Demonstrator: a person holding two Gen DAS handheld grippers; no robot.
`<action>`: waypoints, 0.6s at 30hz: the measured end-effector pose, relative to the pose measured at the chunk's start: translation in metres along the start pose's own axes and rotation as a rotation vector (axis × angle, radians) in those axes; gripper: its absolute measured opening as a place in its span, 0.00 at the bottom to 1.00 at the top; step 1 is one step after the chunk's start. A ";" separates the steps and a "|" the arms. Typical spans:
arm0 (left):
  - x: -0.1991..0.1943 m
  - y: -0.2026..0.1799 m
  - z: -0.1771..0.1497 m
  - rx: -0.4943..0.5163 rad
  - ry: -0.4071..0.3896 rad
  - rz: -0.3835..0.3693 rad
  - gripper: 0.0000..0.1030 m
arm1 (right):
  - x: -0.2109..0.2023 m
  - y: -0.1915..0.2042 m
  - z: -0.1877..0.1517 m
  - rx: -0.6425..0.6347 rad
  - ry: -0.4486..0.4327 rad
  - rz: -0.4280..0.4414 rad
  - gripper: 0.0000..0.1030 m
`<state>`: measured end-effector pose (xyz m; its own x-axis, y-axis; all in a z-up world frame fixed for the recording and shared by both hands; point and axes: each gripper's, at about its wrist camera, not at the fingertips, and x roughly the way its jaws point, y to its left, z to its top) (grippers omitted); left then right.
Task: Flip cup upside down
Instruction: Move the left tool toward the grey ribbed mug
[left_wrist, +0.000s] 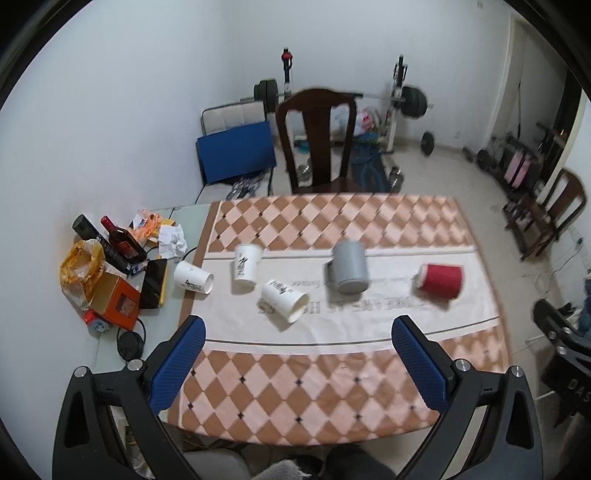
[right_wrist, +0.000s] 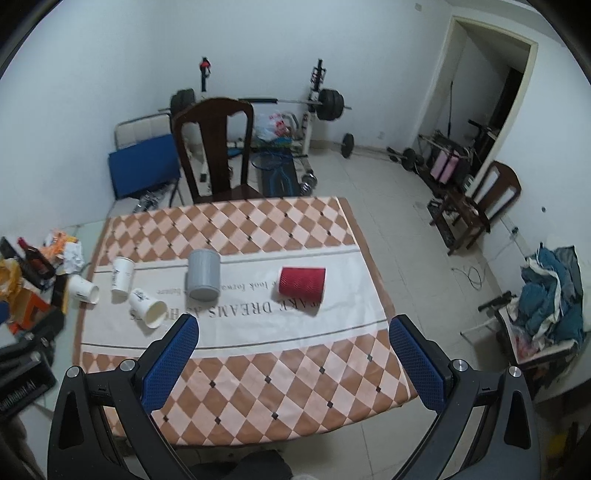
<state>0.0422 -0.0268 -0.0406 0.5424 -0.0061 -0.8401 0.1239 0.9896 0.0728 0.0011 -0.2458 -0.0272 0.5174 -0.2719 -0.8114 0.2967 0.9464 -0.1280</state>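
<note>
Several cups sit on the white band of a checkered tablecloth. A grey mug stands upside down at centre. A red ribbed cup lies on its side at the right. One white paper cup stands with its rim up; two more white cups lie on their sides. The right wrist view shows the grey mug, the red cup and a lying white cup. My left gripper and right gripper are open and empty above the table's near edge.
Clutter lies on the table's left strip: a wine bottle, an orange box, a yellow bag, crumpled paper. A dark wooden chair stands behind the table. Weights and a barbell stand by the back wall.
</note>
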 end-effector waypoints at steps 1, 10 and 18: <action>0.016 0.002 0.000 0.005 0.020 -0.003 1.00 | 0.014 0.006 -0.003 0.000 0.021 -0.013 1.00; 0.135 -0.003 -0.013 0.065 0.220 0.029 1.00 | 0.175 0.033 -0.043 -0.042 0.280 -0.063 0.99; 0.230 -0.014 0.008 -0.028 0.426 -0.071 0.99 | 0.293 0.047 -0.053 -0.084 0.444 0.009 0.83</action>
<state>0.1713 -0.0428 -0.2303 0.1415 -0.0209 -0.9897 0.1227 0.9924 -0.0035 0.1235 -0.2719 -0.3012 0.1200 -0.1796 -0.9764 0.2181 0.9642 -0.1506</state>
